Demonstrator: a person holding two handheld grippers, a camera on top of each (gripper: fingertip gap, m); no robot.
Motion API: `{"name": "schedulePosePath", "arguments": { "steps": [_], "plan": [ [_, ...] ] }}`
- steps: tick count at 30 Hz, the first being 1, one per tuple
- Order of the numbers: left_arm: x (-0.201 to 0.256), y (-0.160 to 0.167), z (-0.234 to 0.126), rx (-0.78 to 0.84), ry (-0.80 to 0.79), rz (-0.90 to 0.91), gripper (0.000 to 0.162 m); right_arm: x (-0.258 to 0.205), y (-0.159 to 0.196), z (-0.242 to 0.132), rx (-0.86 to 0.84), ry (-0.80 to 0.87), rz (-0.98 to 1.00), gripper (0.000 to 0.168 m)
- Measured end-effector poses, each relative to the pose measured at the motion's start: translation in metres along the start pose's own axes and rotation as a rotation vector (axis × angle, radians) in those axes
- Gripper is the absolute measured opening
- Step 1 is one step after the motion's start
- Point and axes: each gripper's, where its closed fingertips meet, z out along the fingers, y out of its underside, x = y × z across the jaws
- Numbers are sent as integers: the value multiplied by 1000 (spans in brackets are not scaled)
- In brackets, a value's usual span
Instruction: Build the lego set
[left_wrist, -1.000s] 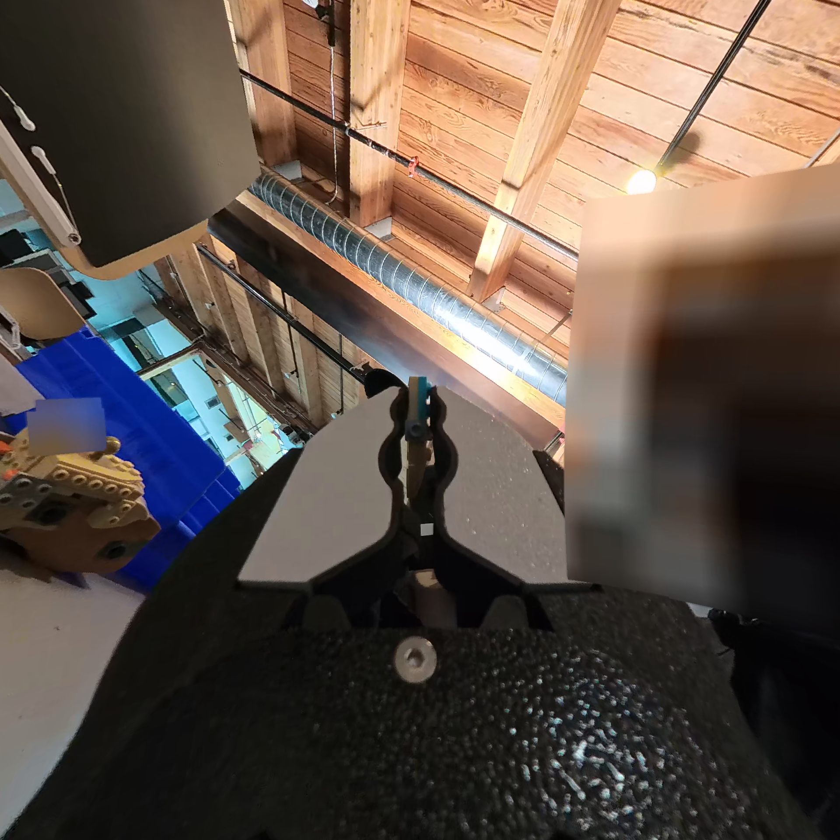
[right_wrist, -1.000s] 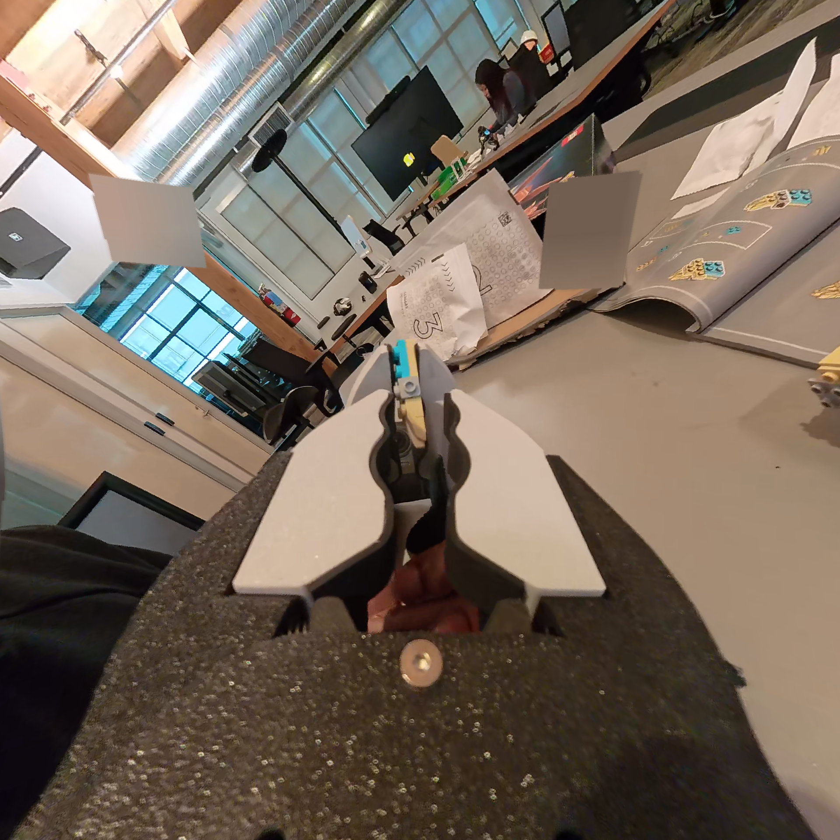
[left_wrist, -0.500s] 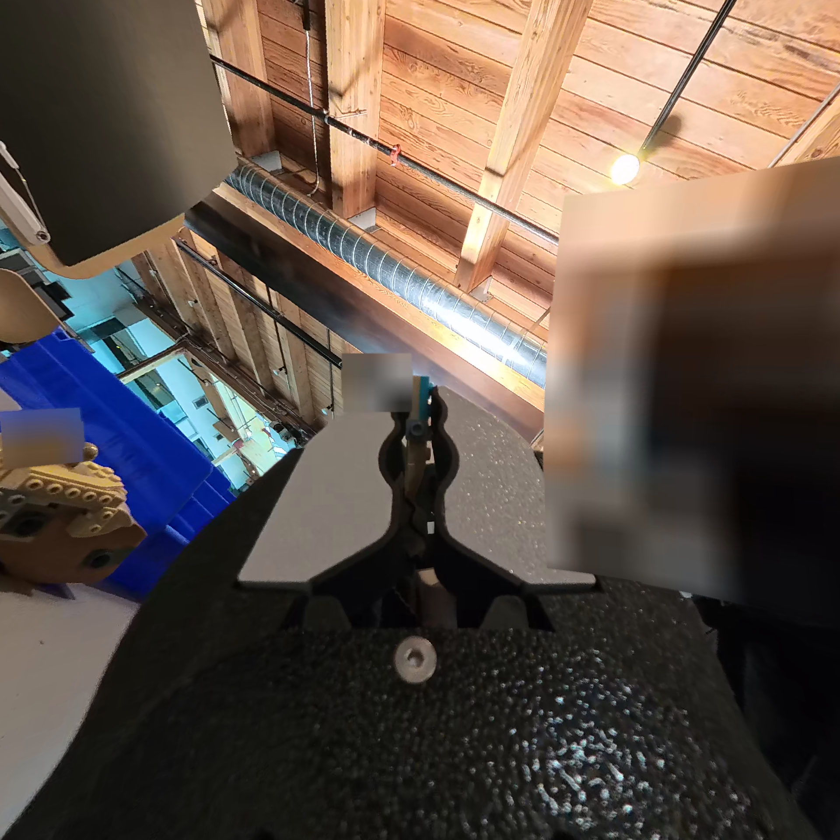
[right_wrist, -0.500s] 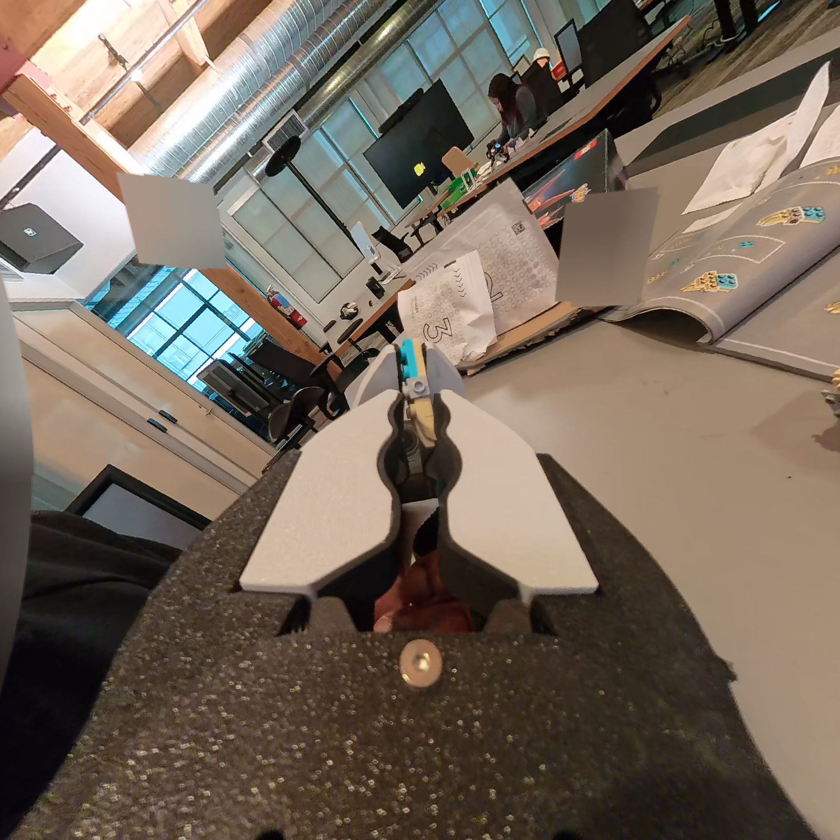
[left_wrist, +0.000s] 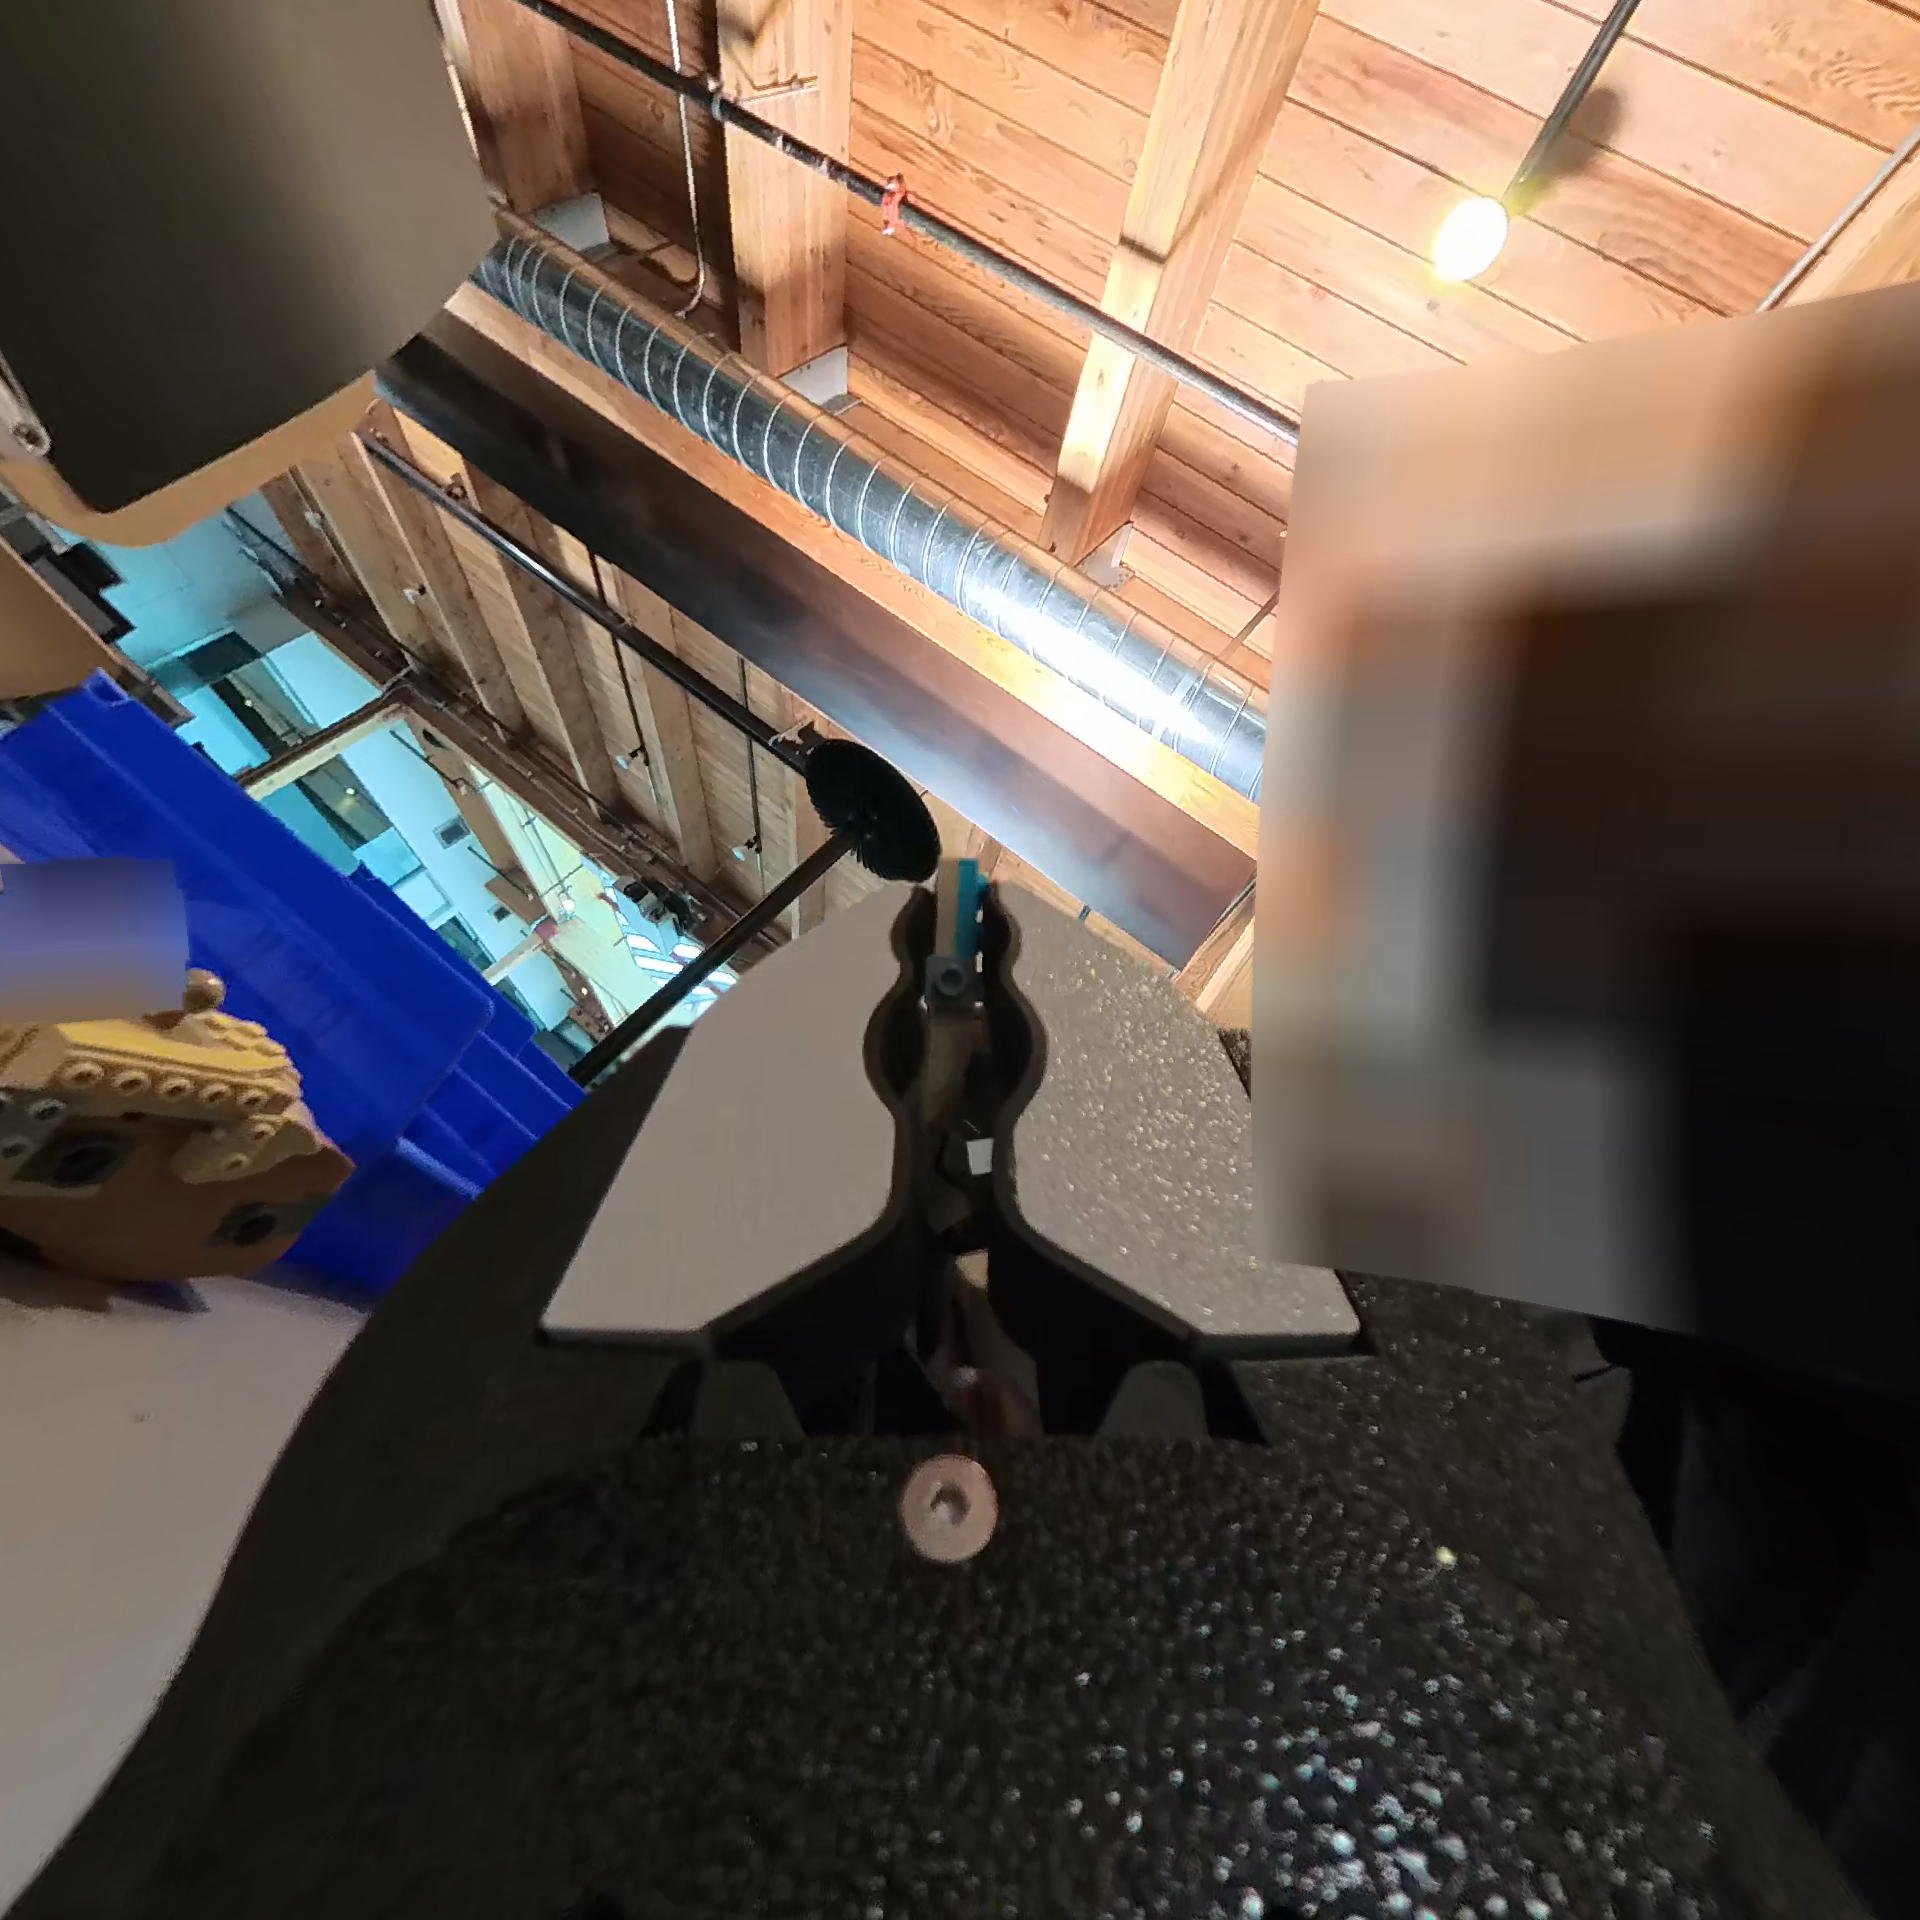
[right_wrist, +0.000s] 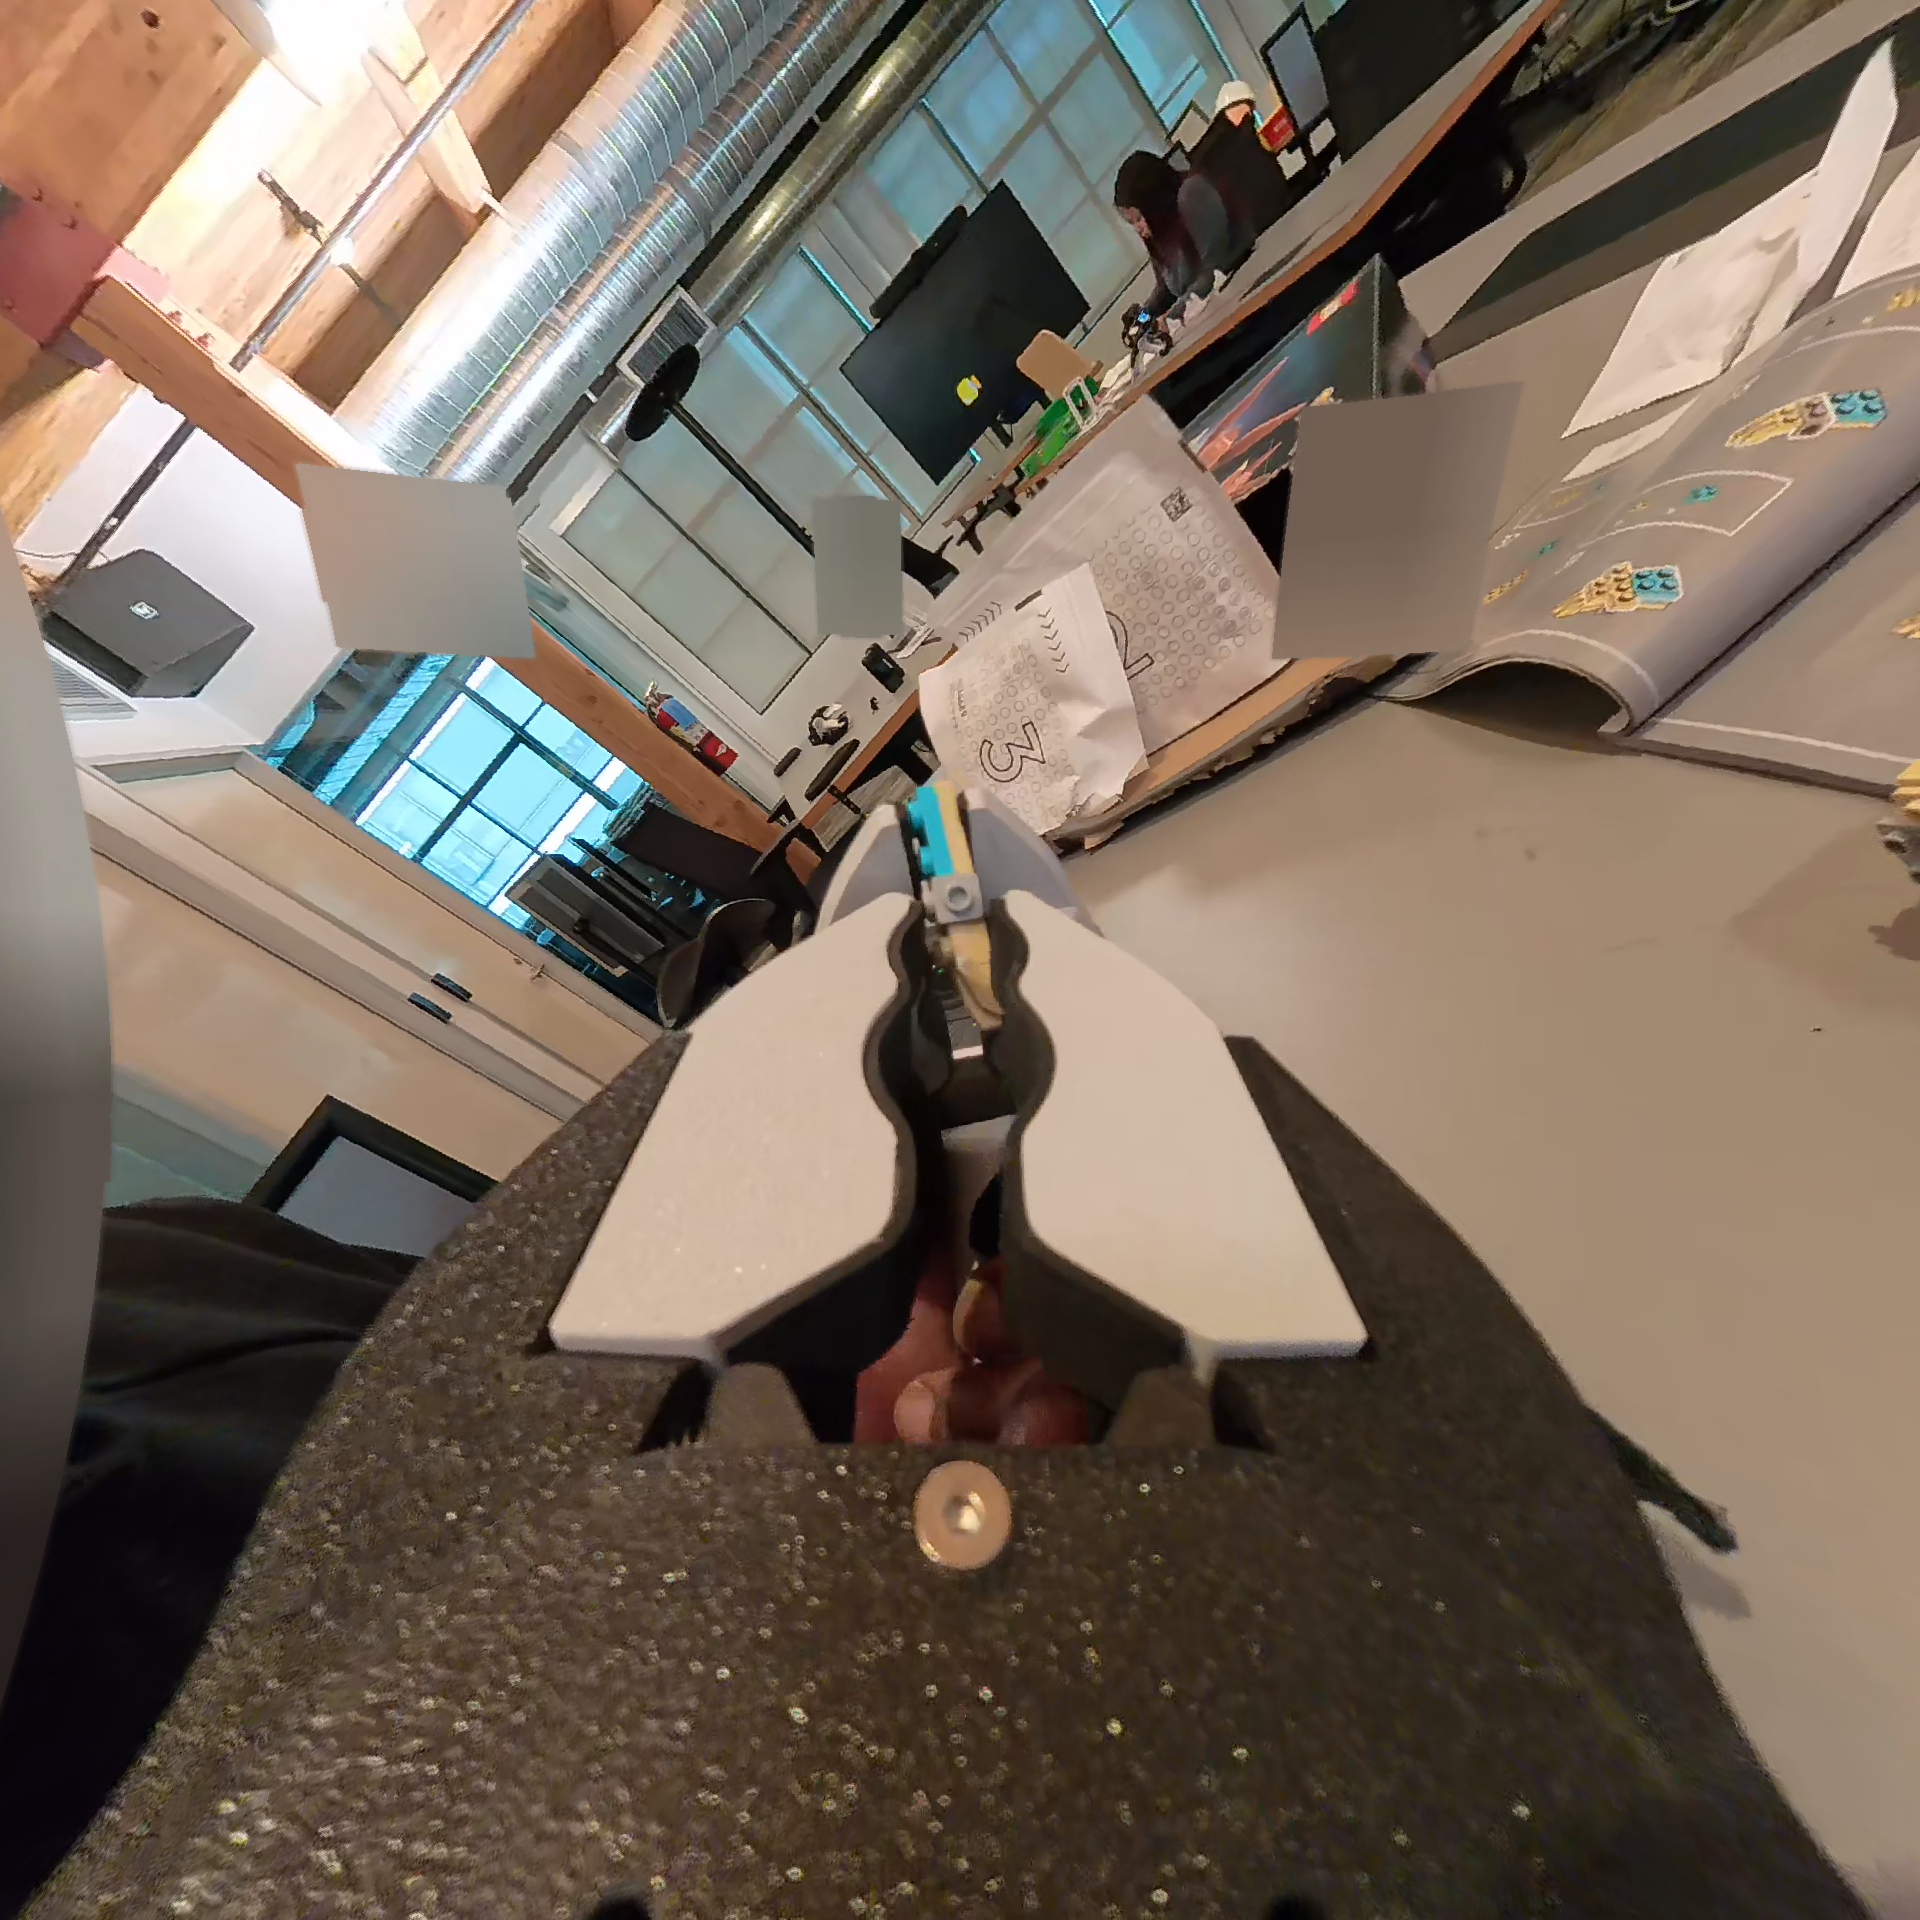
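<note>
Pinching a small lego bit (left_wrist: 957, 981) of blue, grey and tan tight in the left gripper (left_wrist: 951, 914), held up in the air and pointing at the wood ceiling. Pinching a blue, grey and tan lego bit (right_wrist: 935, 840) in the right gripper (right_wrist: 958, 920) too, up above the counter (right_wrist: 1455, 987). Looks like one and the same bit squeezed from two sides, but hard to tell for sure.

Seems to be the step of pushing little parts together. To do it well:

- Keep both grippers pressed shut, so nothing slips out and drops
- Line up the bumps with the holes first, then push straight, not at a slant
- Squeeze slowly until the parts sit flat with no gap
- Look at the open picture book (right_wrist: 1714, 582) on the counter, near the paper bags (right_wrist: 1039, 717), to check the right way round
- Let go with just one gripper after that

Later, probably add this bit to the big tan lego build (left_wrist: 135, 1122) sitting on the counter by the blue bin (left_wrist: 312, 935)
</note>
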Motion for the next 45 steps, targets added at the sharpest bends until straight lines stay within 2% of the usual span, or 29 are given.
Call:
{"name": "schedulePosePath", "arguments": {
  "steps": [11, 33, 36, 38, 40, 42, 45],
  "plan": [
    [-5, 2, 1, -11, -7, -108, 8, 3, -1, -1, -9, -39, 17, 9],
    [-10, 6, 1, -54, -39, -106, 8, 6, 2, -3, 18, -117, 83, 8],
    [-26, 6, 0, -87, -119, -162, 8, 19, 2, -3, 24, -110, 132, 9],
    [-41, 1, -3, -82, -197, -196, 8, 28, 9, -2, -24, -96, 134, 27],
    [-48, -8, -5, -87, -236, -190, 8, 33, 14, -5, -55, -77, 114, 32],
    [-62, -8, -7, -162, -341, -165, 8, 40, 18, -11, -73, -33, 56, 31],
    [-79, 9, -13, -372, -488, -152, 8, 56, 20, -22, -116, 58, -57, 29]
  ]
}}
